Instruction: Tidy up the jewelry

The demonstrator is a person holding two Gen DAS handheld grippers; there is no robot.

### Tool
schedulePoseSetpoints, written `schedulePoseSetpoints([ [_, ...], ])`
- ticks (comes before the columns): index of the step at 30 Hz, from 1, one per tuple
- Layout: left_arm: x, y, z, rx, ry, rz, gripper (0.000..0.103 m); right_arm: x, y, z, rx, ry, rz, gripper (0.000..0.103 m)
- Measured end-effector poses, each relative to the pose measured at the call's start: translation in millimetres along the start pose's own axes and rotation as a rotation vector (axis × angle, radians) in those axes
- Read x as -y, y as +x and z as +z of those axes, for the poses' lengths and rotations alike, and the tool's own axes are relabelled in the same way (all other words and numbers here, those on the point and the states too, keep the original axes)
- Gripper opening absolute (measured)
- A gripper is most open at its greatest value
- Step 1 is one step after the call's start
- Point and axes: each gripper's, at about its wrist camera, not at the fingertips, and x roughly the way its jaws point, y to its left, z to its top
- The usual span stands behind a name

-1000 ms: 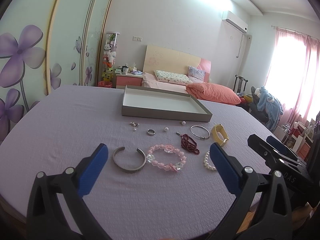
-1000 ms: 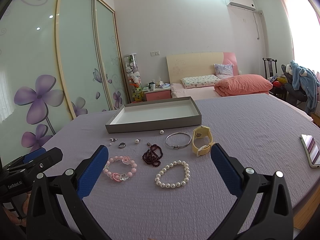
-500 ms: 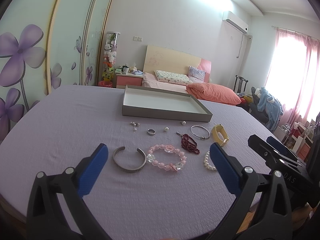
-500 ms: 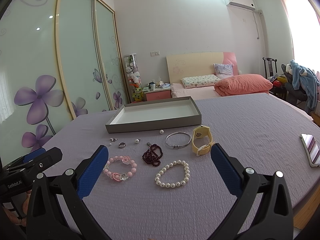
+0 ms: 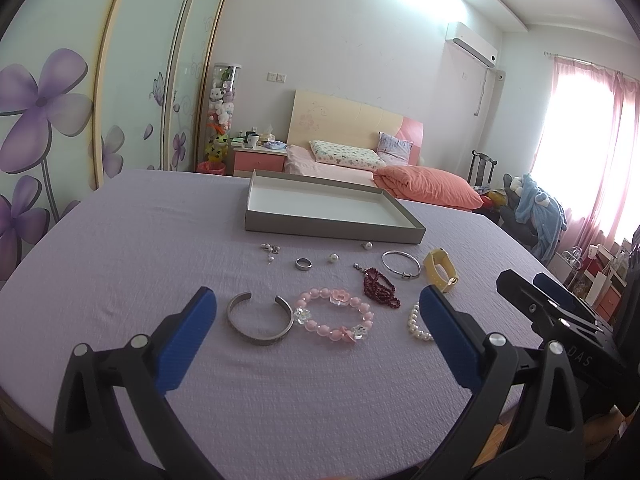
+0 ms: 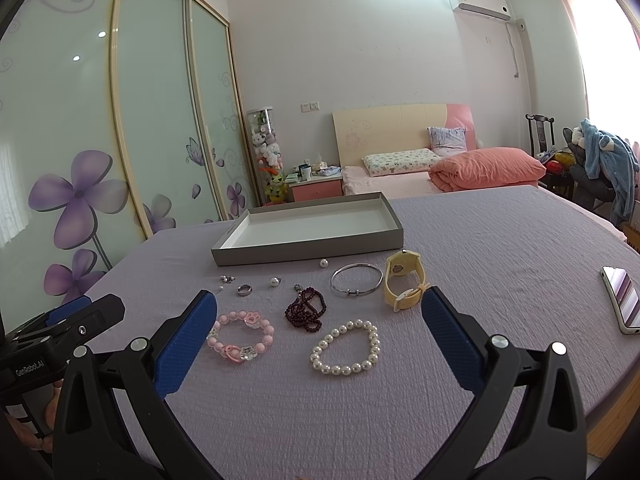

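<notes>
1. Jewelry all loose on the purple table cover [image 5: 120, 240], in front of 1 grey tray [image 5: 332, 236]; nothing in the tray.
2. Back row, left to right: 1 small earring cluster [image 5: 270, 249], 1 silver ring [image 5: 303, 263], 2 loose pearl pieces [image 5: 333, 257] [image 5: 367, 245], 1 thin silver bangle [image 5: 401, 264], 1 yellow watch [image 5: 440, 275].
3. Front row, left to right: 1 silver cuff [image 5: 260, 318], open side facing the tray; 1 pink bead bracelet [image 5: 334, 315], just beside the cuff, can't tell if touching; 1 dark red bead strand [image 5: 380, 292]; 1 white pearl bracelet [image 6: 346, 347].
4. 1 phone [image 6: 624, 304] near the right table edge, well apart from the jewelry.
5. Left gripper [image 5: 318, 312]: fingers spread wide, holding nothing, above the near table edge, pointed at the cuff and pink bracelet.
6. Right gripper [image 6: 318, 312]: fingers spread wide, holding nothing, same low forward pose, framing the pink bracelet, red strand and pearl bracelet.
</notes>
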Motion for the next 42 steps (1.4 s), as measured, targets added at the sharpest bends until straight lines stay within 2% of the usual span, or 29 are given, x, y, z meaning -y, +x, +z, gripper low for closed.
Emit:
schedulePoseSetpoints([
  [22,-6.1,-4.0,-3.0,-0.008,-0.003,0.007,0.101,-0.5,1.4,-2.8,-0.013,-0.001,-0.002,0.102],
  [27,-19.1,0.0,-3.5,-0.044,-0.013,0.035,0.101,2.9,19.4,-17.2,-0.100,0.011,-0.009,0.102],
  [32,-29.8,19.3,-9.5,-0.115,-0.036,0.067,0.101,7.5,38.3,-28.0,-0.200,0.018,-0.011,0.102],
  [34,-35.3,26.1,-12.4,-0.148,-0.049,0.078,0.101,9.1,46.5,-31.9,-0.239,0.019,-0.020,0.096],
  [37,-44.9,35.5,-17.8,-0.183,-0.072,0.079,0.101,15.6,56.6,-34.3,-0.284,0.046,-0.040,0.080],
  [38,-47.5,38.2,-19.3,-0.194,-0.077,0.082,0.101,17.9,60.6,-34.4,-0.300,0.048,-0.059,0.073],
  [40,-51.9,42.7,-22.0,-0.212,-0.085,0.077,0.101,22.3,66.9,-34.4,-0.323,0.049,-0.094,0.067],
  [42,-53.9,46.9,-24.3,-0.226,-0.084,0.075,0.101,26.1,76.4,-34.4,-0.361,0.051,-0.125,0.056],
])
